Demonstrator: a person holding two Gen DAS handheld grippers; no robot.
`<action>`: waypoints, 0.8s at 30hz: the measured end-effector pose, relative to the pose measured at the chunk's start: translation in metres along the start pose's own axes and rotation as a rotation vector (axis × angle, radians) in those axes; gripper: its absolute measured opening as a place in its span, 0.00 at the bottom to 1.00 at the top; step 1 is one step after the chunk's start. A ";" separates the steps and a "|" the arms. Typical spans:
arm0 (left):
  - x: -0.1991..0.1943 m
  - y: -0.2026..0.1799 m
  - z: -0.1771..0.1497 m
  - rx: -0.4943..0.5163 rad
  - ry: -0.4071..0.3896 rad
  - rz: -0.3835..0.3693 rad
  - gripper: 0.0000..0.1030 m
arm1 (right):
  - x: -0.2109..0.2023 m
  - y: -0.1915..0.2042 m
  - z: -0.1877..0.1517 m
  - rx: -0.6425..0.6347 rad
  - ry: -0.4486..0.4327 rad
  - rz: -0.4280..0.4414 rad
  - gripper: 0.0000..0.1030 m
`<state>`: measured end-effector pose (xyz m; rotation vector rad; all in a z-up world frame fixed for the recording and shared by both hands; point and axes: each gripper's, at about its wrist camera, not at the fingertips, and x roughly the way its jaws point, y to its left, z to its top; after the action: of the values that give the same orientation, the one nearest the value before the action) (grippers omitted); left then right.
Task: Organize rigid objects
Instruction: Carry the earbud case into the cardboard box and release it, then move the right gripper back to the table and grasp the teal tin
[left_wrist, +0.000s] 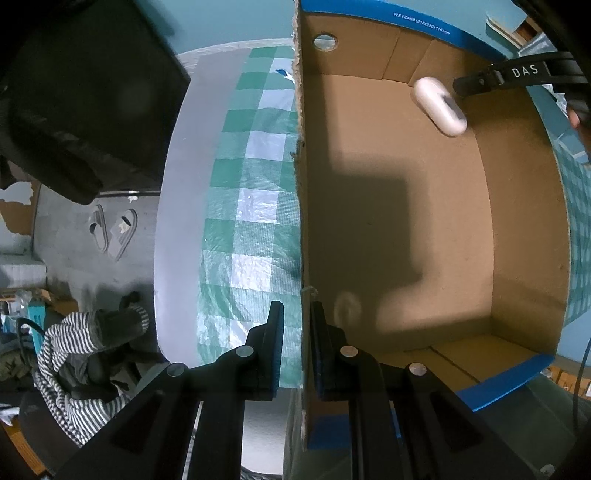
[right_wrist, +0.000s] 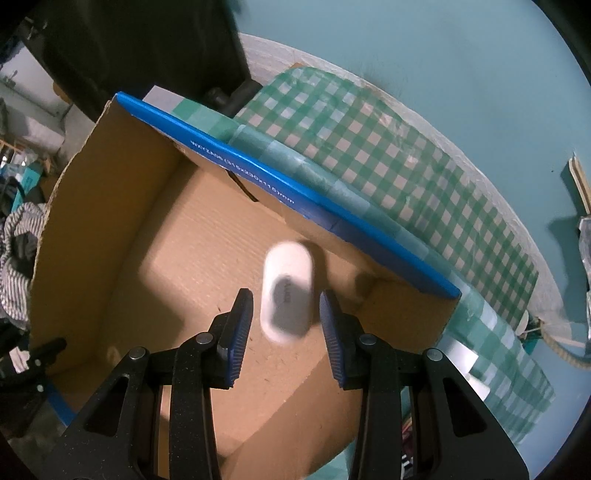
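My left gripper (left_wrist: 297, 347) is clamped on the cardboard box's (left_wrist: 524, 206) side wall. My right gripper (right_wrist: 286, 314) hangs with fingers apart; the blurred white case (right_wrist: 286, 291) sits between them, untouched, near the box's blue-edged wall.

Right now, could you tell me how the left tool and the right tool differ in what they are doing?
The left tool is shut on the cardboard box, pinching its side wall; the right tool grips nothing. The left tool sits at the box's edge; the right tool hangs over the box's inside. The left tool's jaws are nearly together; the right tool's stand apart, with the blurred white case seen between them. Both have blue pads.
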<state>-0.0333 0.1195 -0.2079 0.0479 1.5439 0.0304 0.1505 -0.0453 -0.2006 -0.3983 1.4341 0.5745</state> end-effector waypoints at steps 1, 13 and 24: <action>0.000 0.000 0.000 0.000 0.000 0.001 0.13 | 0.000 0.000 0.000 0.002 -0.002 0.000 0.35; -0.006 0.000 -0.002 0.020 -0.008 0.010 0.13 | -0.037 0.003 -0.011 0.035 -0.099 0.049 0.46; -0.014 -0.001 0.002 0.021 -0.018 0.006 0.13 | -0.088 -0.012 -0.039 0.095 -0.170 0.060 0.56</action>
<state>-0.0314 0.1178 -0.1941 0.0695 1.5260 0.0187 0.1226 -0.0888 -0.1189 -0.2262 1.3078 0.5726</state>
